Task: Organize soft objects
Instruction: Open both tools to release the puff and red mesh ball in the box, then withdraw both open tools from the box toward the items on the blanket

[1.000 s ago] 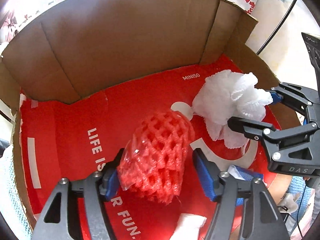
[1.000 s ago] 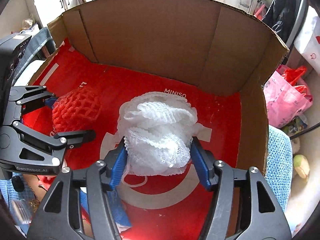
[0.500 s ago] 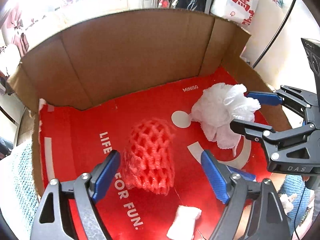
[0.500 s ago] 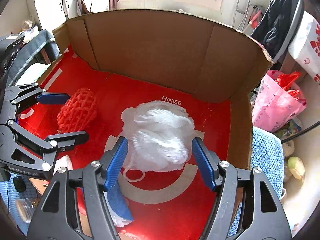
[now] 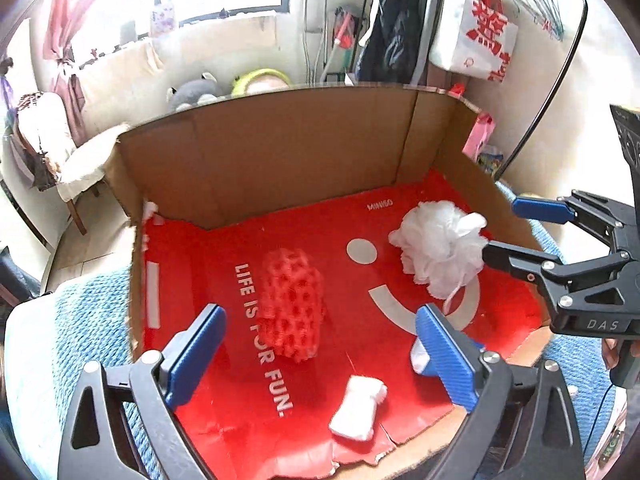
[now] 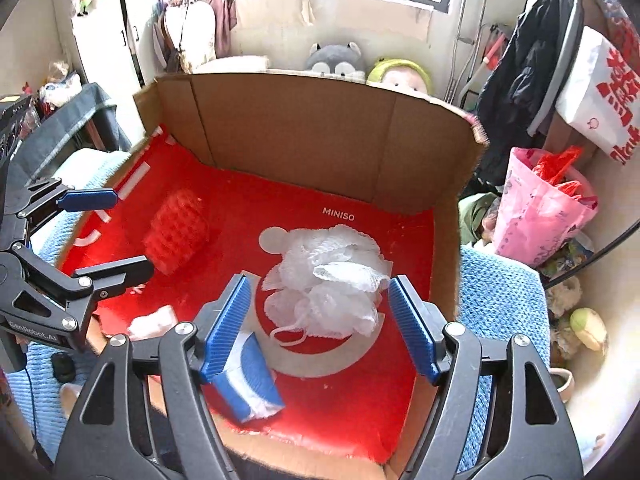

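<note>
With both grippers' jaws just opened wide and empty, the left gripper clear of the red foam net and the right gripper flanking the white mesh puff, the puff's cord loop may snag a pad during withdrawal.

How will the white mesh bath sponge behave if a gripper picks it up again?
The white mesh bath sponge looks fluffy and airy, so probably very light and squashy. Its loose ruffles will likely compress, then spring back. Its cord loop may dangle and snag.

Both claws: left claw and right claw black frames, silver screws, ribbed blue pads; side markings "GenRobot.AI", "DAS".
</note>
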`<state>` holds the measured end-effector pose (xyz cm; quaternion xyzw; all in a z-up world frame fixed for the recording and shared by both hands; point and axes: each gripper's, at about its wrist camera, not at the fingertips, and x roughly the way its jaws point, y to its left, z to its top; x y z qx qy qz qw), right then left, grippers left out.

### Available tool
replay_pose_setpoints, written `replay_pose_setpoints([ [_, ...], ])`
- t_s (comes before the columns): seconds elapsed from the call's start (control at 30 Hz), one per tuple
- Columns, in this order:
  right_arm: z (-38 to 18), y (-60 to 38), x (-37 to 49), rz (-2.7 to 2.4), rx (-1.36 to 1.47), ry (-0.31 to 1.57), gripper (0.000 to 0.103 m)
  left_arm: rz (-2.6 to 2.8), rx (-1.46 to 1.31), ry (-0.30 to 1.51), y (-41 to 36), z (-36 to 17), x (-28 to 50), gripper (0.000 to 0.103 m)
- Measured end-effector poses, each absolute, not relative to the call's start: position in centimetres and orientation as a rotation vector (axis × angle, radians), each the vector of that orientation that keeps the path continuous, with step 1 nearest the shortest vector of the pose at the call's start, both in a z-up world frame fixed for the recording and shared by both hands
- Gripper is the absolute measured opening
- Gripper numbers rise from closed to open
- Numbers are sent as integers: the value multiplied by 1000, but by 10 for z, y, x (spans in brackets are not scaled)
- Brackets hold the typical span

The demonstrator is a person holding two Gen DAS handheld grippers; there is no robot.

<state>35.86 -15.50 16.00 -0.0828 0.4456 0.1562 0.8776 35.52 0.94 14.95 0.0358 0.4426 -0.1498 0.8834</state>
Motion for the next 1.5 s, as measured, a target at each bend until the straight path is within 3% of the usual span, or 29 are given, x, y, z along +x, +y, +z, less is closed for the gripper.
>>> replay_pose_setpoints([
  [0.4, 204, -170, 292, 348, -118, 808, 80, -283, 12, 781, 17, 187, 286, 103],
  [0.67, 224, -185, 238, 354, -92, 728, 81, -267, 22, 691, 14, 203, 233, 103],
  [0.83, 233, -190, 196, 353, -99, 656, 89, -257, 9, 623, 14, 208, 197, 103],
  [1.13, 232, -191, 124, 359, -93, 552, 90, -243, 17, 470, 10, 205, 124, 103],
  [1.23, 225, -190, 102, 354, -94, 522, 95, -237, 11, 454, 7, 197, 104, 103],
  [1.5, 202, -194, 64, 339, -61, 514, 96, -246, 14, 452, -3, 177, 69, 103],
])
